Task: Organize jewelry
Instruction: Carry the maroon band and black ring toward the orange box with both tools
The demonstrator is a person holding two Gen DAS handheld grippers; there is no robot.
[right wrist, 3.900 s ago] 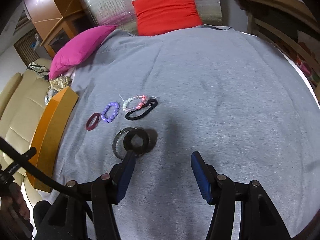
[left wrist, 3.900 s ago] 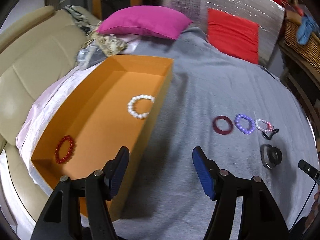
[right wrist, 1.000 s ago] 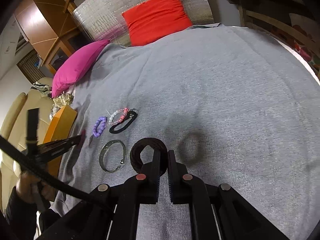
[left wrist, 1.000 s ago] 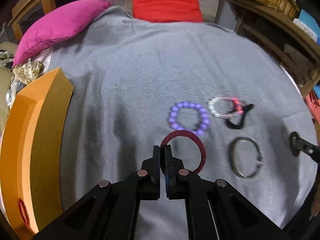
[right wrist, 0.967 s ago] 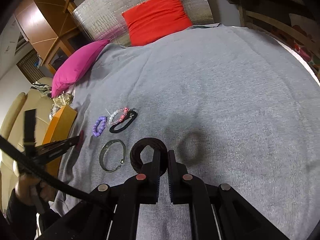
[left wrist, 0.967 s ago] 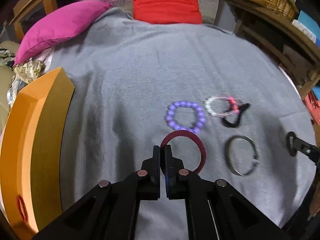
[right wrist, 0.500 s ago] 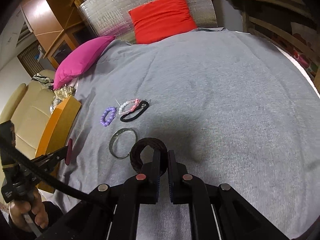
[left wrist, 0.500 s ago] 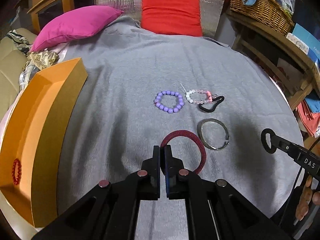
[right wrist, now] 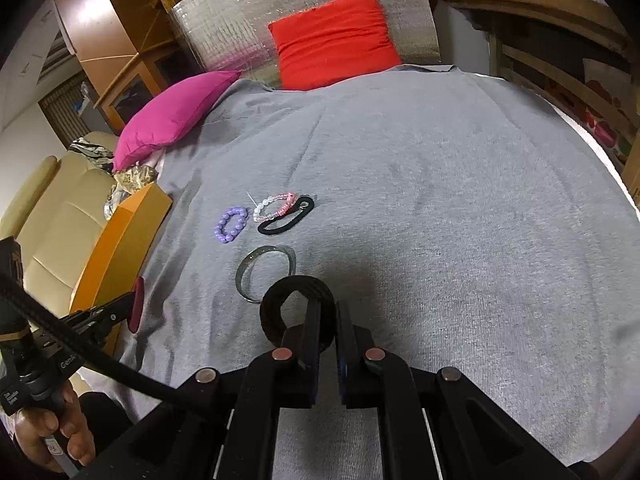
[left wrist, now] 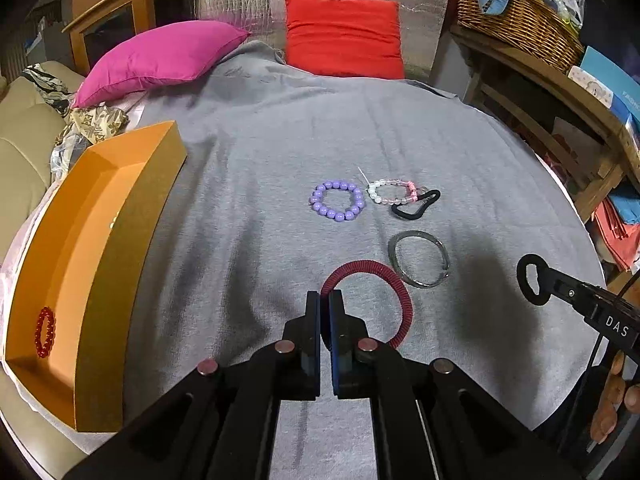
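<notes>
My left gripper (left wrist: 324, 300) is shut on a dark red bangle (left wrist: 394, 284) and holds it above the grey blanket (left wrist: 248, 168). My right gripper (right wrist: 329, 310) is shut on a black ring bracelet (right wrist: 276, 300), also lifted; it shows at the right of the left wrist view (left wrist: 532, 280). On the blanket lie a purple bead bracelet (left wrist: 337, 201), a pink and clear bead bracelet (left wrist: 392, 192), a black hair tie (left wrist: 416, 205) and a metal bangle (left wrist: 418, 258). An orange box (left wrist: 132, 216) at the left holds a red bead bracelet (left wrist: 45, 332).
A magenta pillow (left wrist: 160, 60) and a red pillow (left wrist: 344, 36) lie at the back of the blanket. A beige sofa (right wrist: 60, 216) is left of the box. A wooden shelf with a wicker basket (left wrist: 516, 12) stands at the right.
Both grippers, earlier open, have closed on their bracelets and lifted them. In the last second they pulled back and up, so the bracelets on the blanket look farther away.
</notes>
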